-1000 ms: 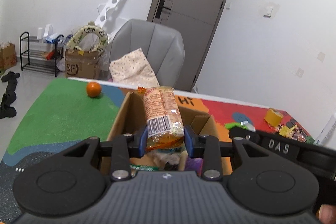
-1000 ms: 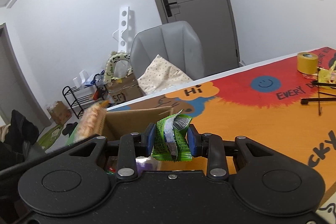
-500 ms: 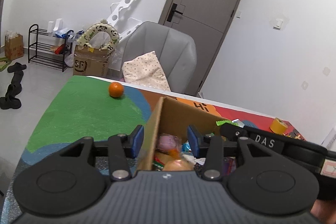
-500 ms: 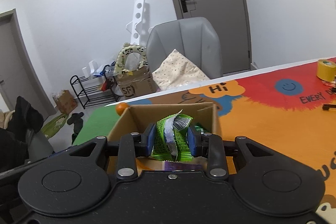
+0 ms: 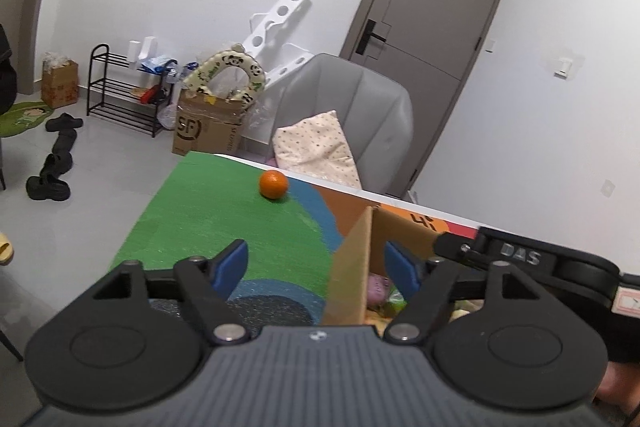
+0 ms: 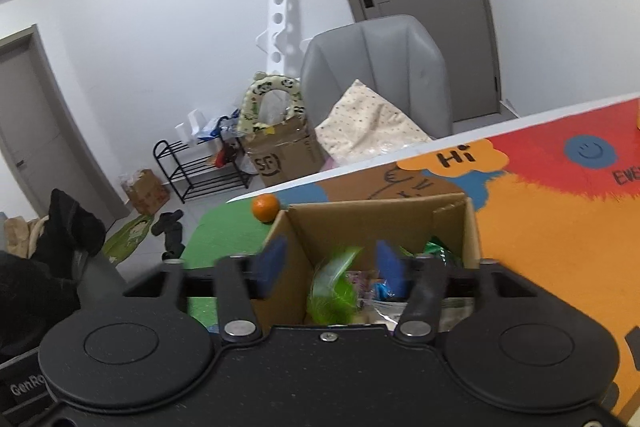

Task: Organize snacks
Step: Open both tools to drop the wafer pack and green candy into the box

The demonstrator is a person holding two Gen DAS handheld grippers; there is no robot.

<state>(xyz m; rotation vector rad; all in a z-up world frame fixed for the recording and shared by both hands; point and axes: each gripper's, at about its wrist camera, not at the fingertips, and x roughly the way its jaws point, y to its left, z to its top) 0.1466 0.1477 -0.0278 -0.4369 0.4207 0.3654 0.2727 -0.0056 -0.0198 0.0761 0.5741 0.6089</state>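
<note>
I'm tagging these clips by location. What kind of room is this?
Probably a lived-in home room, not a lab: a shoe rack with slippers on the floor beside it, a grey chair holding a cushion, and a table with a colourful mat.

Matt brown cardboard box (image 6: pixel 362 223), glossy green plastic wrapper (image 6: pixel 334 293), smooth-skinned orange (image 5: pixel 273 184), matt painted tabletop (image 5: pixel 224 215)

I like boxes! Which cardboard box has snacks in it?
The open box on the table, right under the right gripper. The taped box on the floor holds a panda ring.
</note>
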